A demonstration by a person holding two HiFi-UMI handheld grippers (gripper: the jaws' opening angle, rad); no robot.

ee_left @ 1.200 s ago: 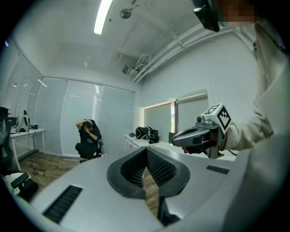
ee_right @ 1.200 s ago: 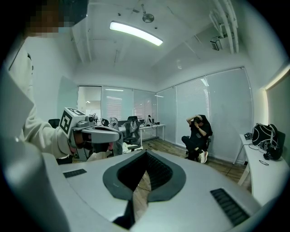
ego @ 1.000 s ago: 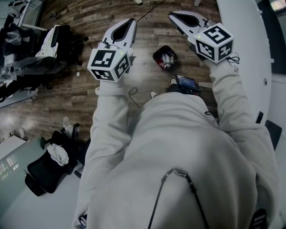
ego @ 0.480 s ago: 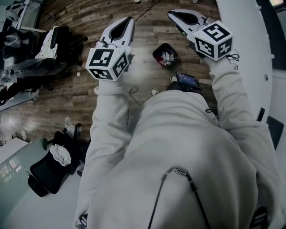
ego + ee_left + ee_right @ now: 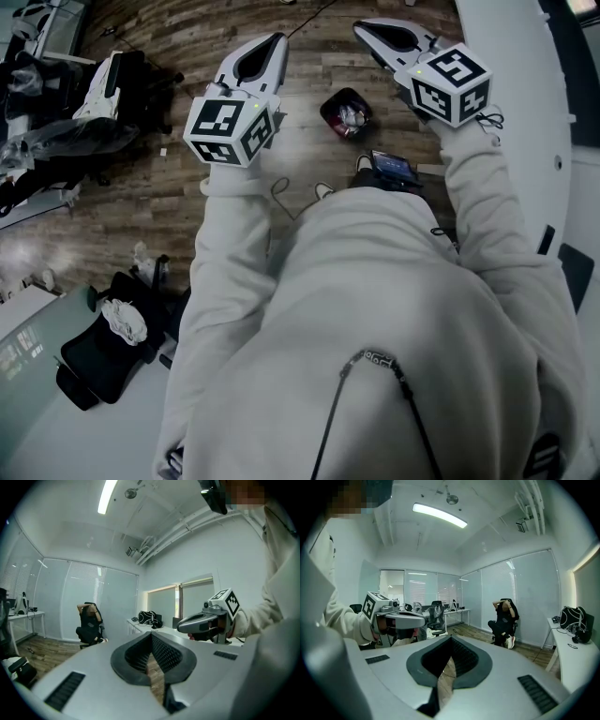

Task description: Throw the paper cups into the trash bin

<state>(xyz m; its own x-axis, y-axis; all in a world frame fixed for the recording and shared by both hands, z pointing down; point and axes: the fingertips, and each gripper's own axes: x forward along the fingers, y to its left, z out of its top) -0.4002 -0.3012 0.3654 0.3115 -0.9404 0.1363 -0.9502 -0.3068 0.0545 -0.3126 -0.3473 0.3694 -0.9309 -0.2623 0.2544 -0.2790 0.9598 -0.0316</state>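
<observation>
The left gripper and right gripper are held idle, fingers closed on nothing, flanking the trash bin at upper centre.

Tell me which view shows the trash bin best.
The head view. It looks down into the bin, which stands open-topped on the wood floor with pale rubbish inside. Neither gripper view shows the bin: both look across the room, above that patch of floor.

Head view down; gripper views level.
</observation>
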